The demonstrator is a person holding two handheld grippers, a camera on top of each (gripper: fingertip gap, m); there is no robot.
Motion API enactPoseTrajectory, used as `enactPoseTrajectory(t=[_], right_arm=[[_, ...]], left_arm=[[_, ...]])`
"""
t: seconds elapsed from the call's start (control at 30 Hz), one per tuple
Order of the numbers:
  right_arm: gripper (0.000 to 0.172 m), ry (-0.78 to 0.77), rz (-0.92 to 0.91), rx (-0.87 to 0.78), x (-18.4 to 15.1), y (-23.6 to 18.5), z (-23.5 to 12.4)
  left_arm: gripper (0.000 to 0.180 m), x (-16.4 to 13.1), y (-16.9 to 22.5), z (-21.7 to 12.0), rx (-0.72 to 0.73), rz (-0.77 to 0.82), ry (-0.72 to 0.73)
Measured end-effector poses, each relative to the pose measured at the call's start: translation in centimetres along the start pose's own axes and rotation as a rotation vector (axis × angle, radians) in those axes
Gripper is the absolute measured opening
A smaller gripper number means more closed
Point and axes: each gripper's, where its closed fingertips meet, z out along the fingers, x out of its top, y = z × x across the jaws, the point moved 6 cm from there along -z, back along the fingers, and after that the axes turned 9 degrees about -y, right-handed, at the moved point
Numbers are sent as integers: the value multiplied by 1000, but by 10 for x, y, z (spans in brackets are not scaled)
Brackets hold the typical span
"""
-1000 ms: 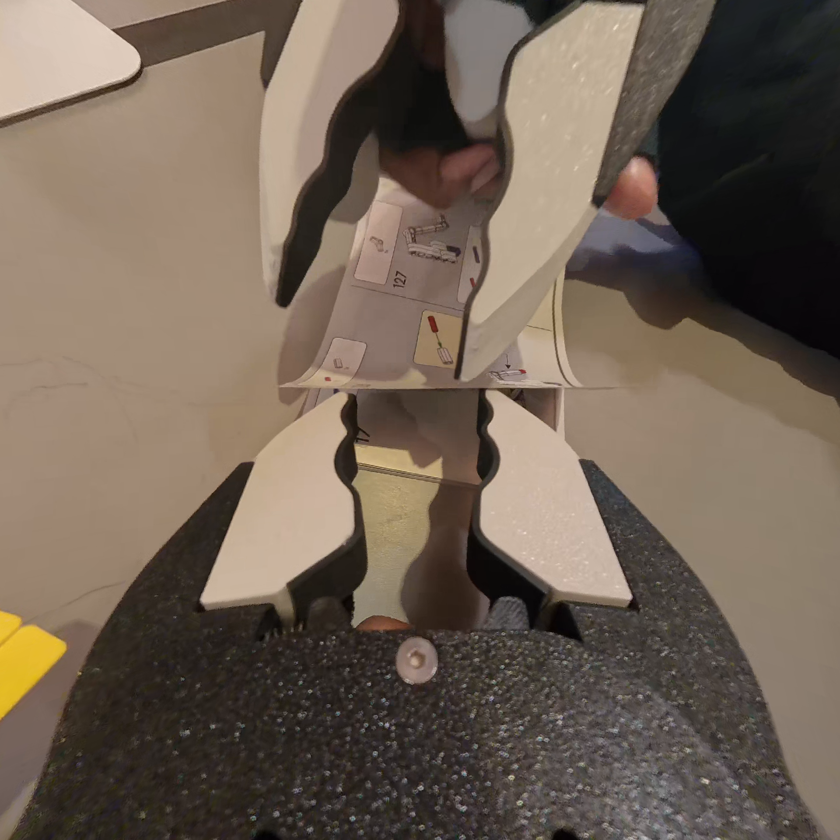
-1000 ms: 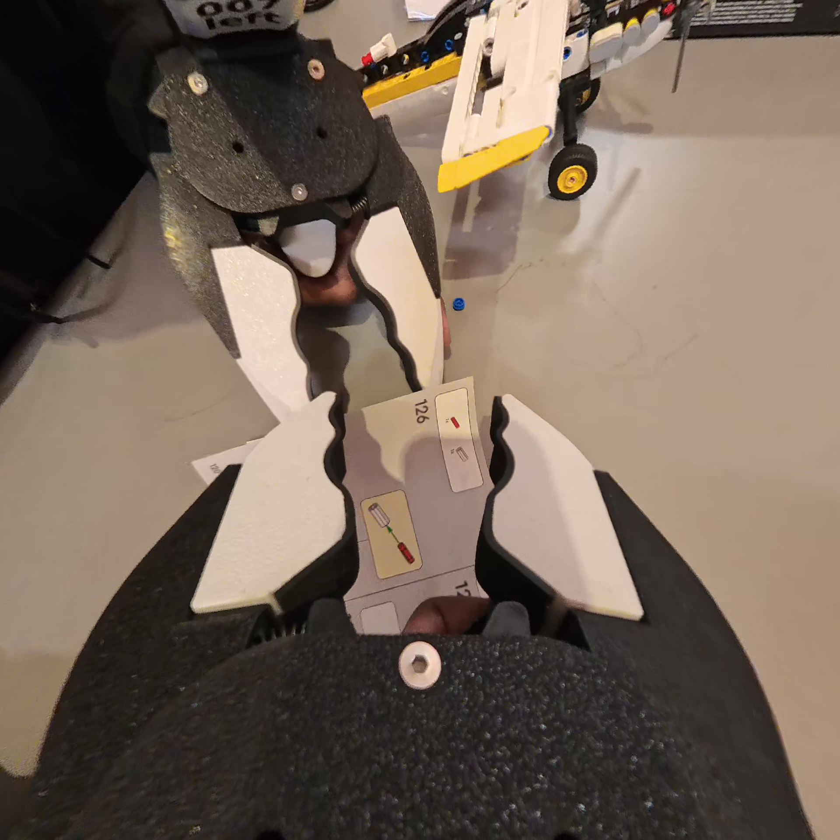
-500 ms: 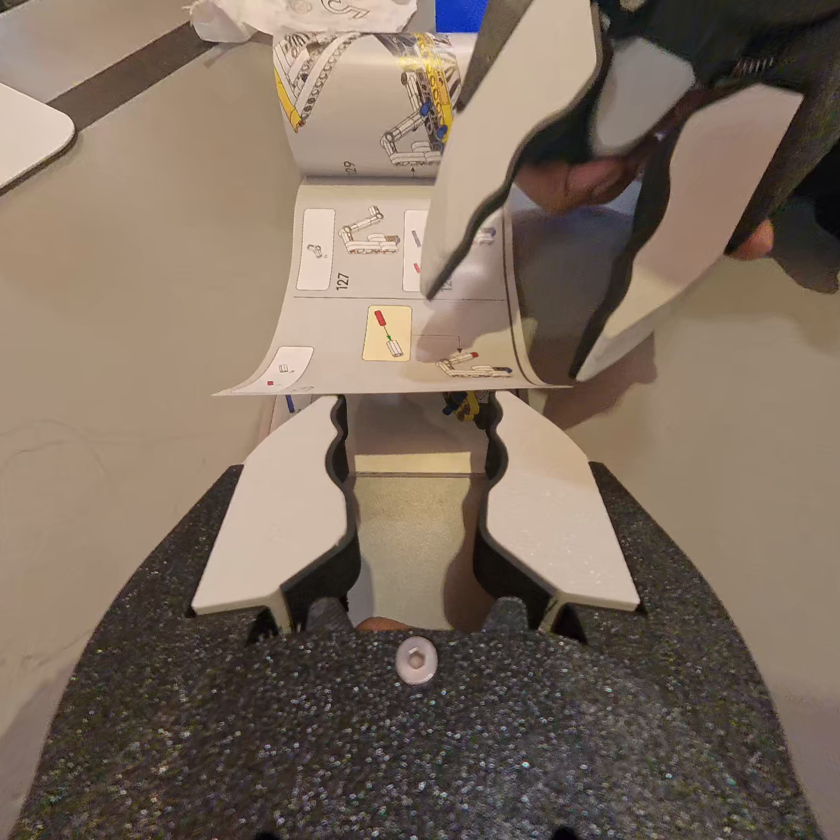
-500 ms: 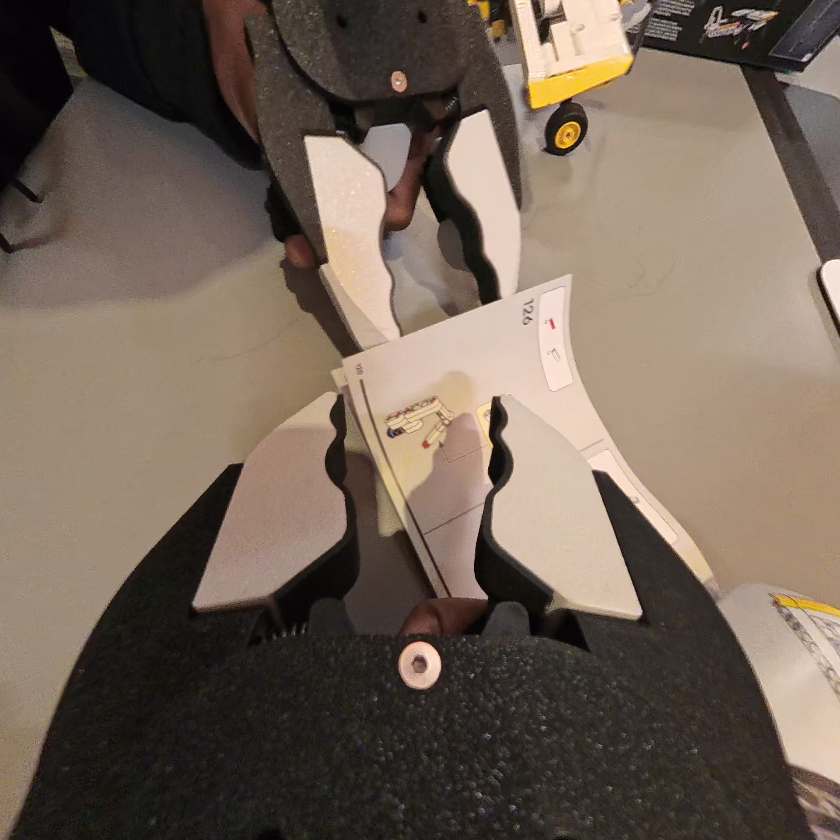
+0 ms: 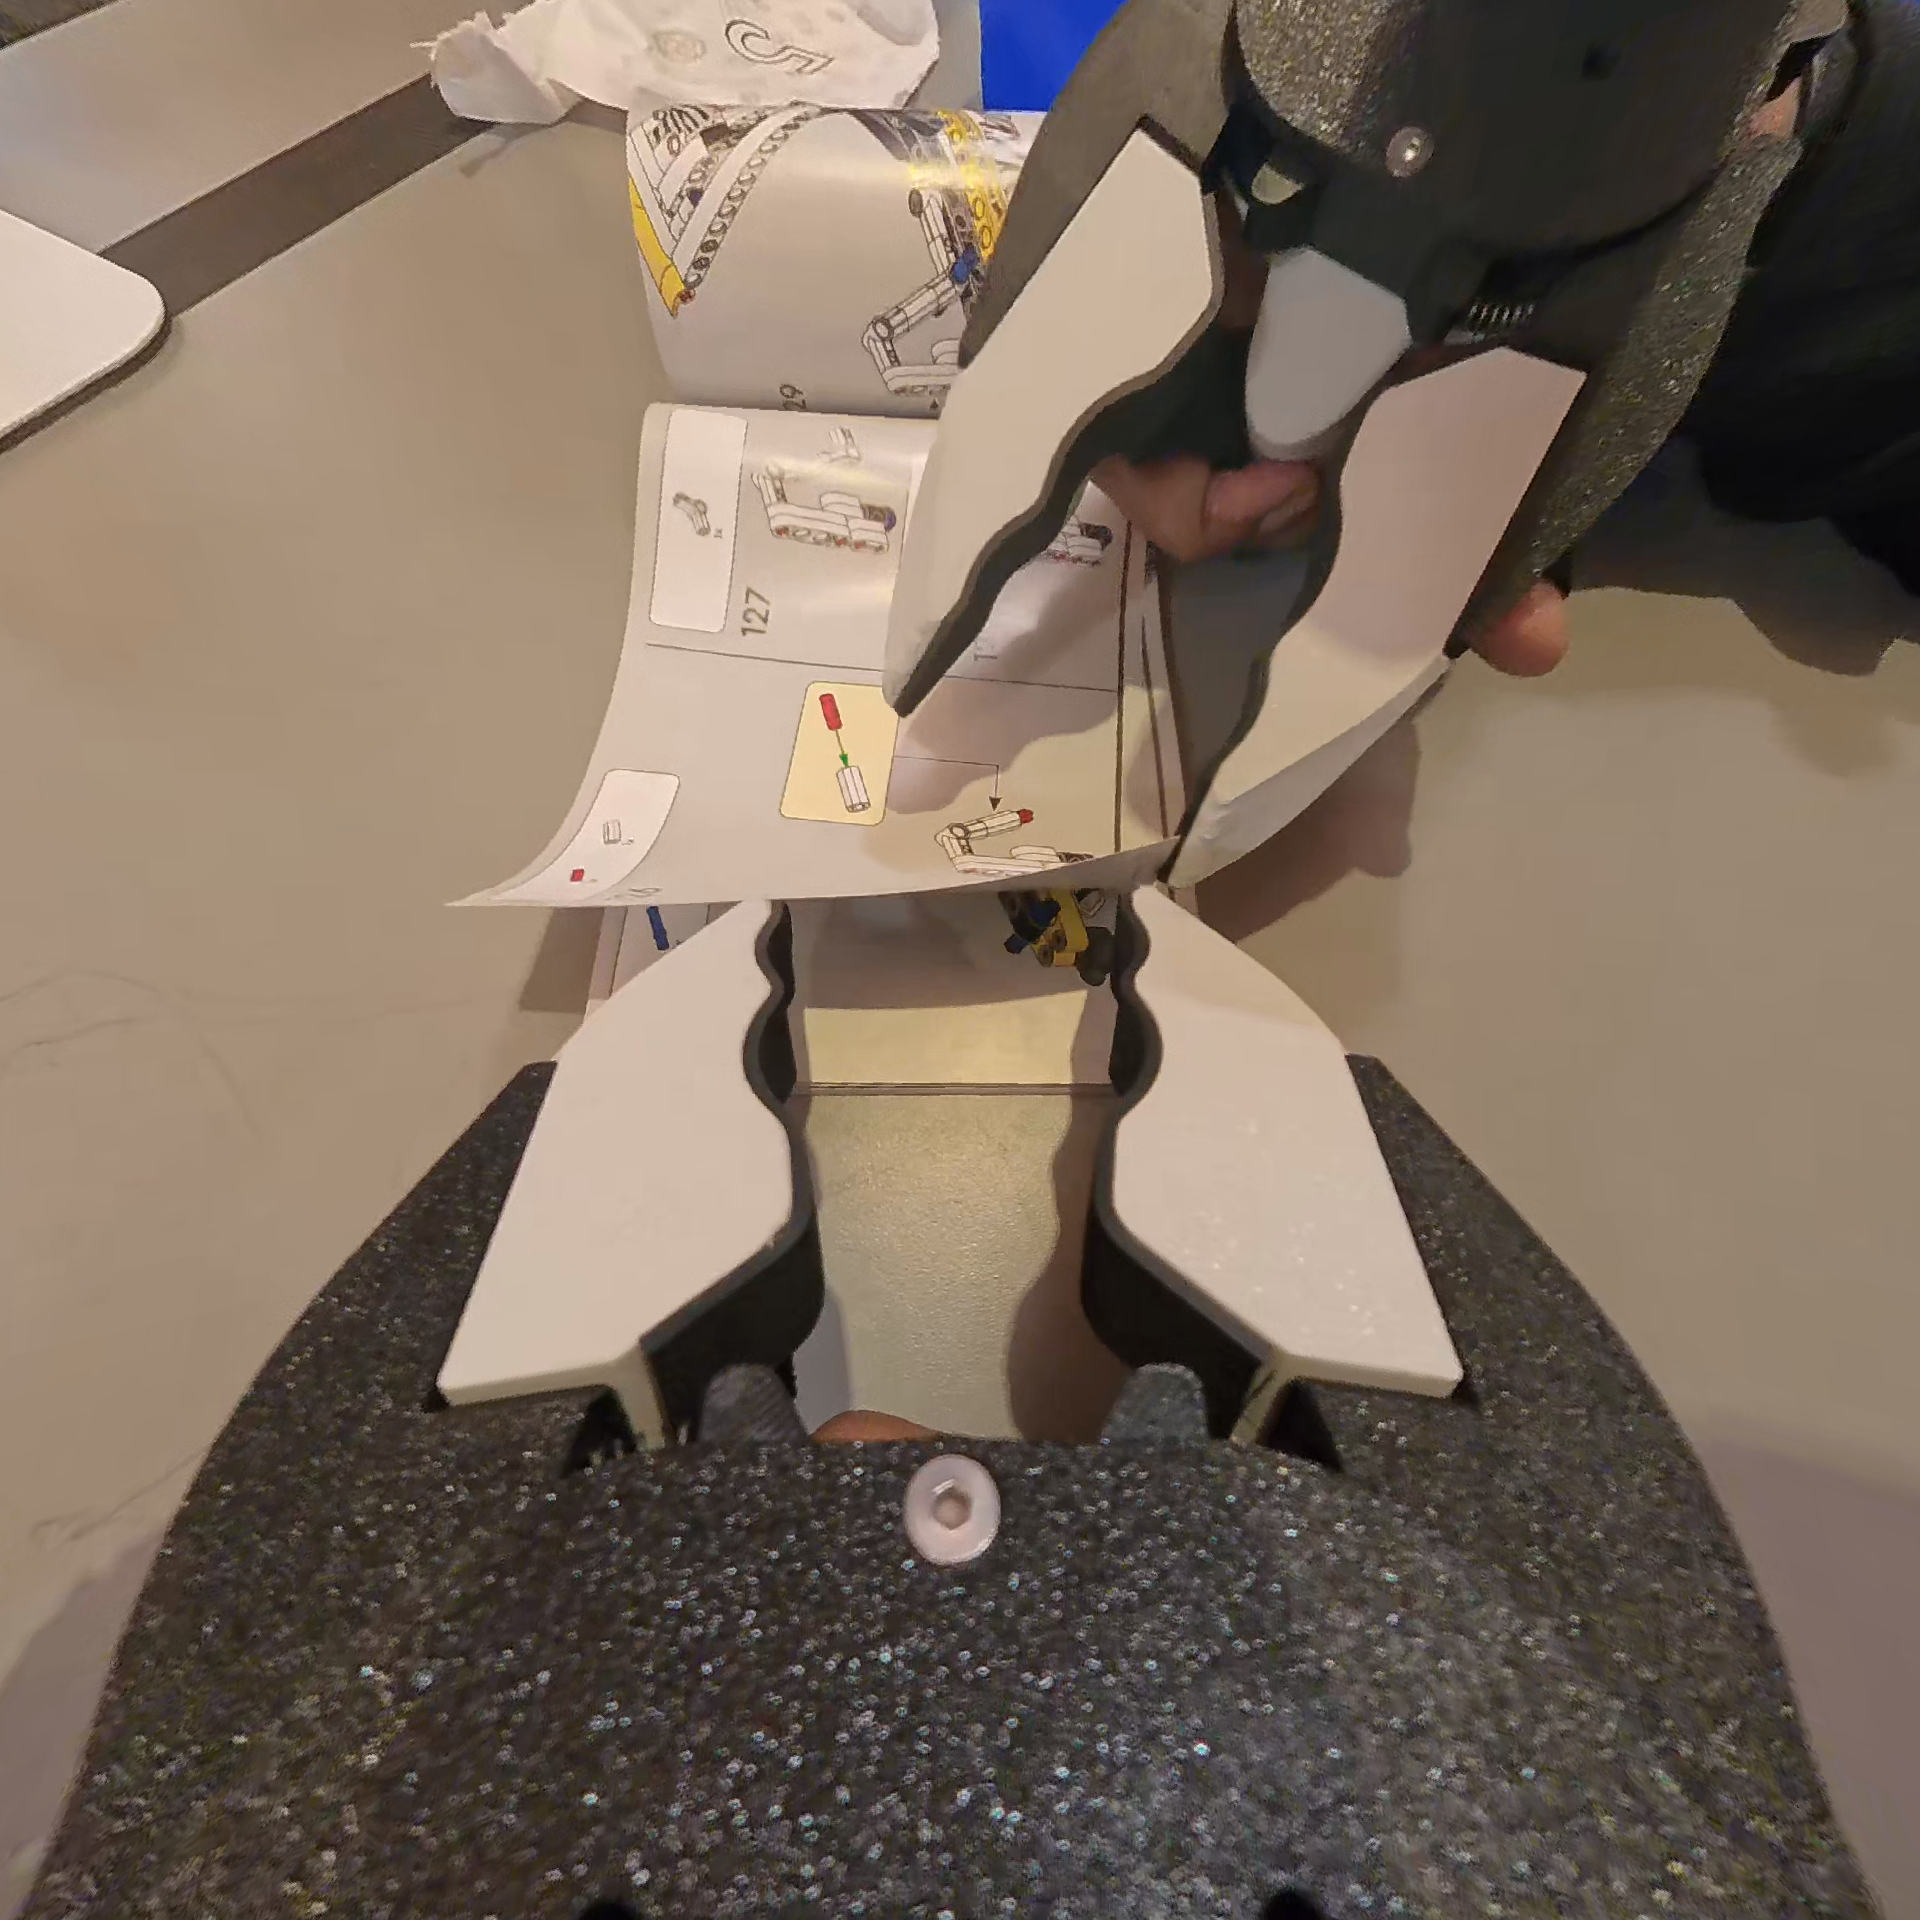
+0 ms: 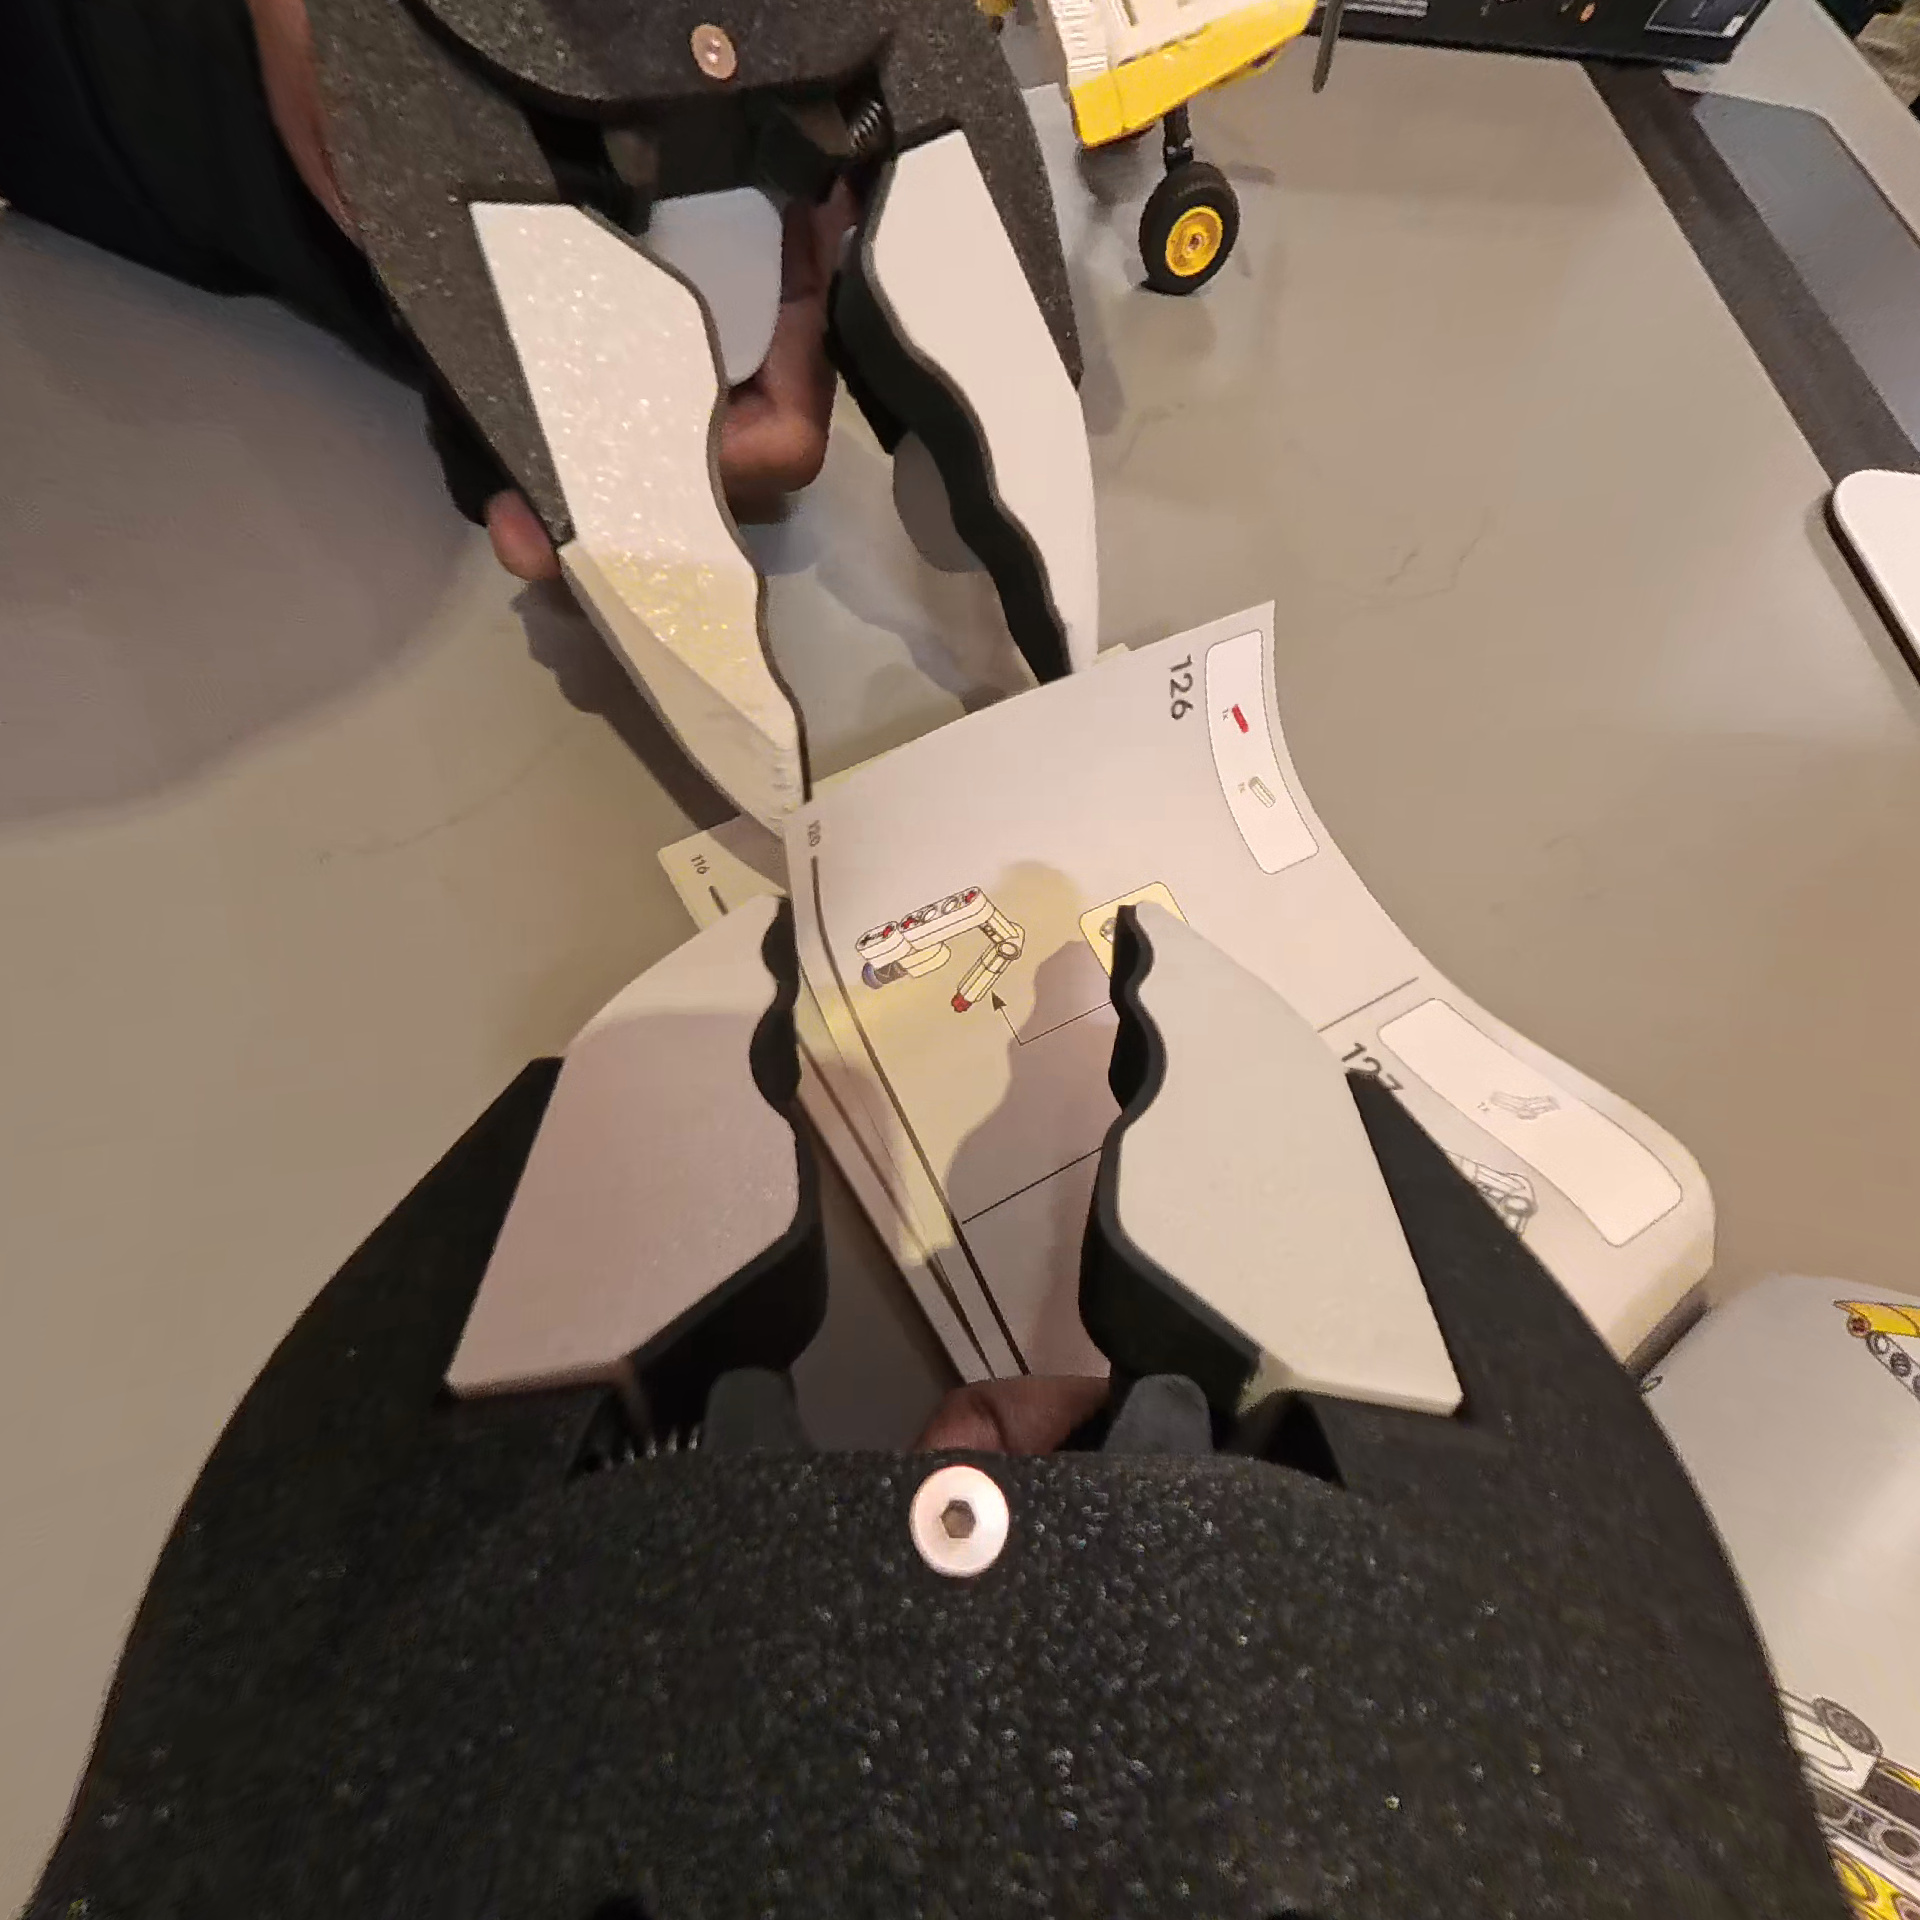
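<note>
Left wrist view shows the left gripper [image 5: 951, 914] with its two white fingers wide apart. Nothing is pinched between them. Its tips sit just under the lifted edge of a page of the instruction booklet [image 5: 790, 665]. That page curls up off the grey table [image 5: 291, 644], and the pages below it lie flat.

Facing it from the top right is the right gripper [image 5: 1039, 790]. Its fingers are spread wide too, and it grips nothing. One finger tip hangs over the page. The other tip is at the page's near corner, touching it or very close to it. A hand [image 5: 1236, 504] shows behind those fingers.

Farther back, another page [image 5: 821, 239] of the booklet curls up, with pictures of a white and yellow machine. Behind it lie a crumpled white paper bag [image 5: 675, 52] and something blue [image 5: 1023, 52]. A white board with a round corner [image 5: 62, 312] lies at the far left.

Right wrist view shows the right gripper [image 6: 951, 914] over the same booklet [image 6: 1091, 831], fingers open, with the page lying under them. The left gripper [image 6: 920, 727] points down from the top, with one tip at the page's corner. Beyond it stands a toy model with a yellow wheel [image 6: 1190, 234], and a dark box [image 6: 1621, 16] lies at the top edge.
</note>
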Motion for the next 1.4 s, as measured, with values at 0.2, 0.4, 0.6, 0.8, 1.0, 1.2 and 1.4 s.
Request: enactPoseTrajectory(t=[0.2,0.4,0.6,0.8,1.0,1.2,1.4], right_arm=[[58,-8,18,-20,0,2,2],[57,-11,27,-55,-1,4,2],[56,-13,20,-91,-1,3,1],[56,-10,9,-112,-1,2,1],[56,-8,2,-140,0,2,1],[56,1,-27,-161,0,0,0],[57,1,-38,-166,0,-1,0]], left_arm=[[61,0,-1,0,-15,-12,4],[61,0,1,0,-19,-6,3],[61,0,0,0,-21,-19,4],[61,0,-2,1,-22,-38,3],[60,2,-3,2,-15,-58,3],[59,3,-4,4,-8,-91,9],[58,3,-7,6,-5,-114,-3]])
